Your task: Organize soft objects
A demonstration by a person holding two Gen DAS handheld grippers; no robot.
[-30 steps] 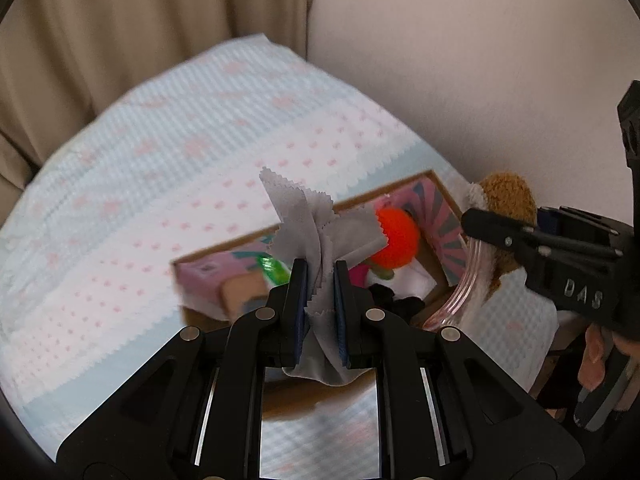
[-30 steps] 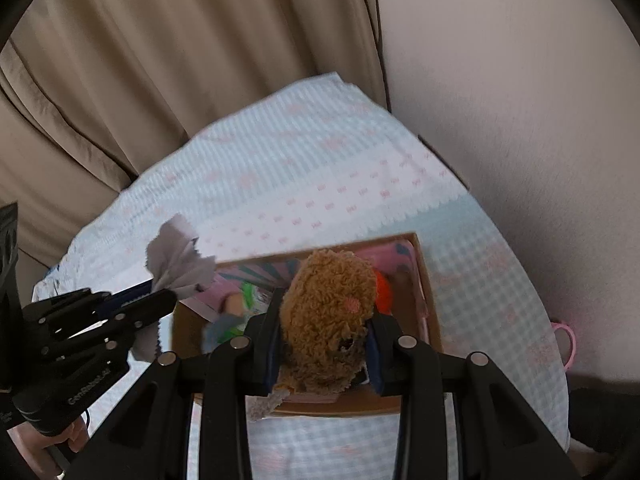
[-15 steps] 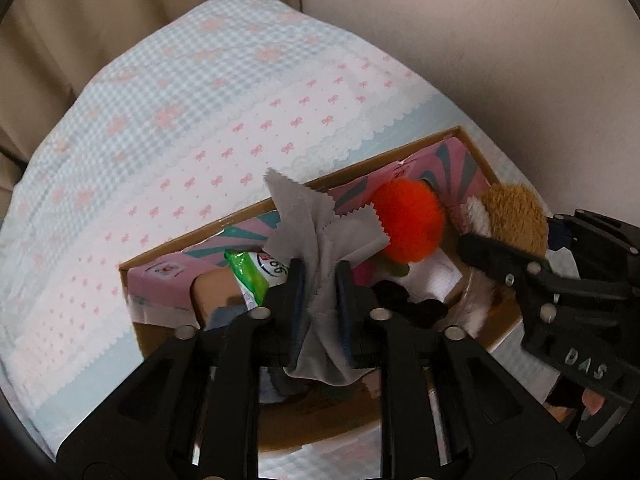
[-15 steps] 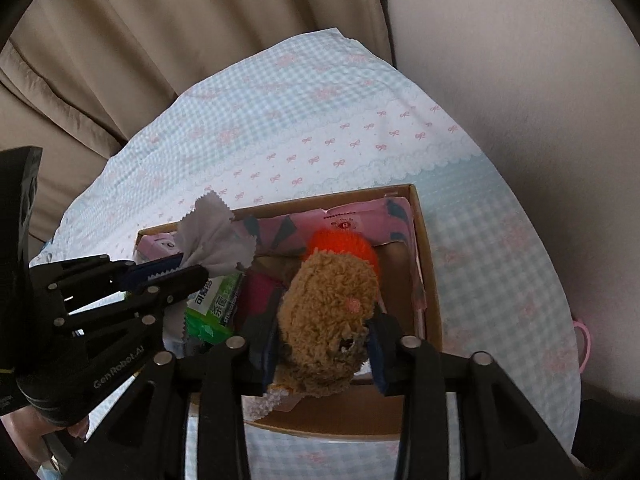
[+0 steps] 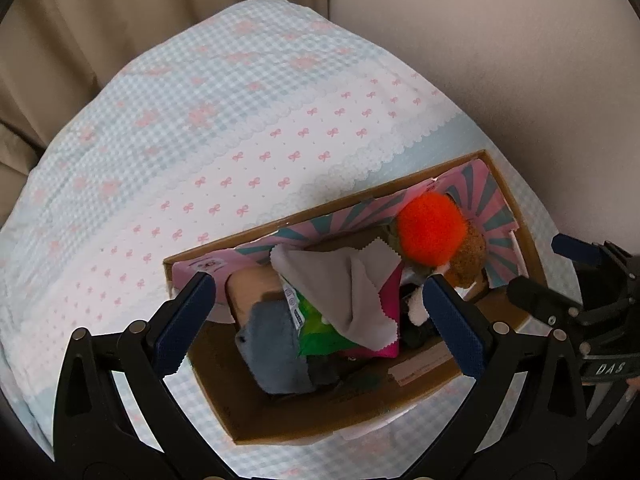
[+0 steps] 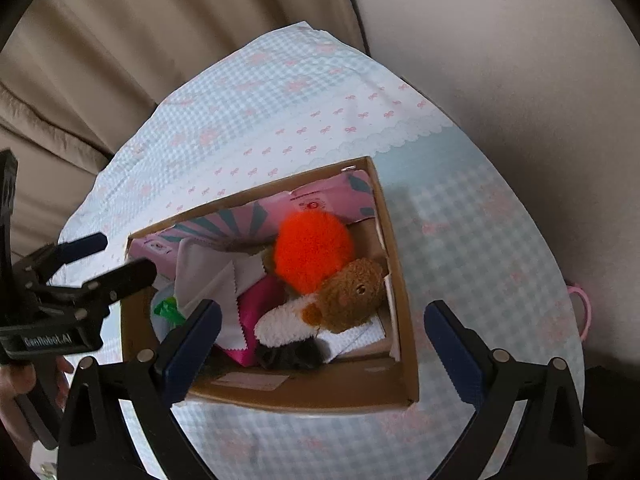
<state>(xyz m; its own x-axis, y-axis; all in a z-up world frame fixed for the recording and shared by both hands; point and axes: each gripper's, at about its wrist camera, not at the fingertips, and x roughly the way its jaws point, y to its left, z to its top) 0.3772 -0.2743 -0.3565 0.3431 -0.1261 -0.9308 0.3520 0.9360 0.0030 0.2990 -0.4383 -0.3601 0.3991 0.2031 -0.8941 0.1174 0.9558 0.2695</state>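
Note:
A cardboard box (image 5: 304, 428) (image 6: 328, 394) sits on the bow-print cloth. In it lie a grey cloth (image 5: 344, 284) (image 6: 212, 276), an orange pompom (image 5: 432, 228) (image 6: 312, 244), a brown plush toy (image 6: 352, 292) (image 5: 468, 260), a green packet (image 5: 320, 328) and a grey-blue soft item (image 5: 276, 344). My left gripper (image 5: 320, 316) is open and empty just above the box. My right gripper (image 6: 324, 340) is open and empty above the box's near side.
The table carries a blue-checked cloth with pink bows (image 5: 200, 140). Beige curtains (image 6: 120, 40) hang behind and a pale wall (image 6: 500, 60) stands on the right. A pink ring (image 6: 582, 312) lies at the table's right edge.
My left gripper opened and let the grey cloth fall into the box. My right gripper opened and let the brown plush toy fall in beside the pompom.

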